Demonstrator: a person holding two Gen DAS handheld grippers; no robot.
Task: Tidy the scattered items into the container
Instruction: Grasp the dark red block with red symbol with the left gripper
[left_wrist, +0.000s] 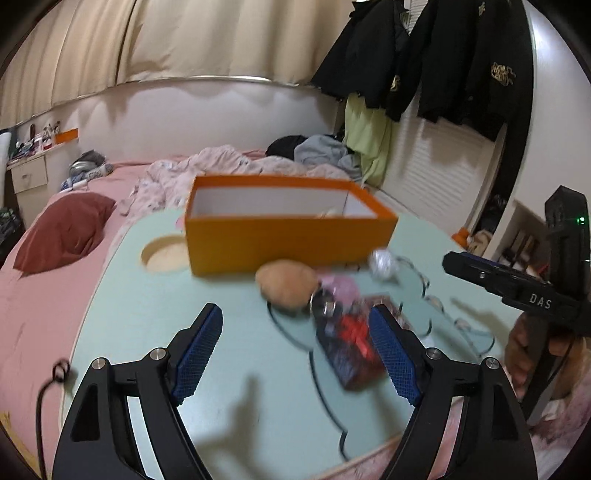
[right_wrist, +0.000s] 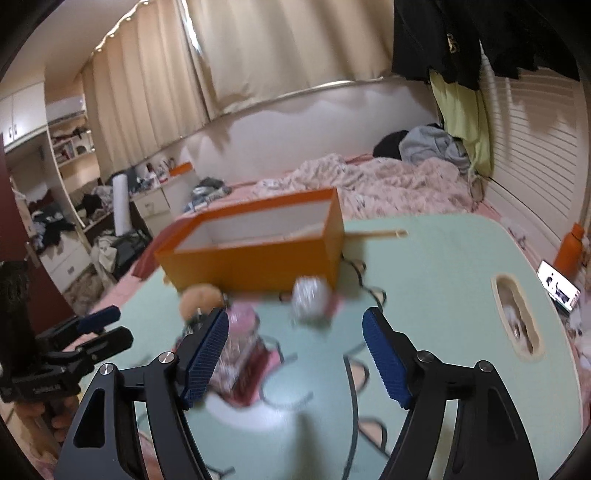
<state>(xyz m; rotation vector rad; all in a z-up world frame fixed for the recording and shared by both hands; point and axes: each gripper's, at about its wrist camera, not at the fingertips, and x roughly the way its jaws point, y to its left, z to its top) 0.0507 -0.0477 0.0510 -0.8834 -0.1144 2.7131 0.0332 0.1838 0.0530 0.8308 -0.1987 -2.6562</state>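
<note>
Orange box (left_wrist: 284, 240) sits open-topped on the mint bench (left_wrist: 155, 314), far side of it, long side facing the cameras; something pale shows inside at its right end, too blurred to name. Scattered items lie on the bench just in front of the box: tan puff (left_wrist: 286, 282) near the box's front wall, foil ball (left_wrist: 382, 262) off the box's front right corner, pink item (left_wrist: 338, 288) between the two and a bit nearer the cameras, dark packet with red print (left_wrist: 349, 345) nearest, furthest from the box. Motion blur on all of them, finer detail unreadable. Left gripper (left_wrist: 295, 354) hovers over the bench on the near side of the box, fingers wide apart, nothing between them; the packet lies just inside its right finger. Right gripper (right_wrist: 295, 354) likewise fingers wide apart and holding nothing, aimed at the box, with the foil ball (right_wrist: 308, 297) ahead in the gap and the pink item (right_wrist: 242, 321) by its left finger. Round cutout (left_wrist: 166, 254) in the bench just left of the box. Behind the box: bed (left_wrist: 55, 295) with rumpled blanket (left_wrist: 229, 162), dark red pillow (left_wrist: 62, 232) to the left.
</note>
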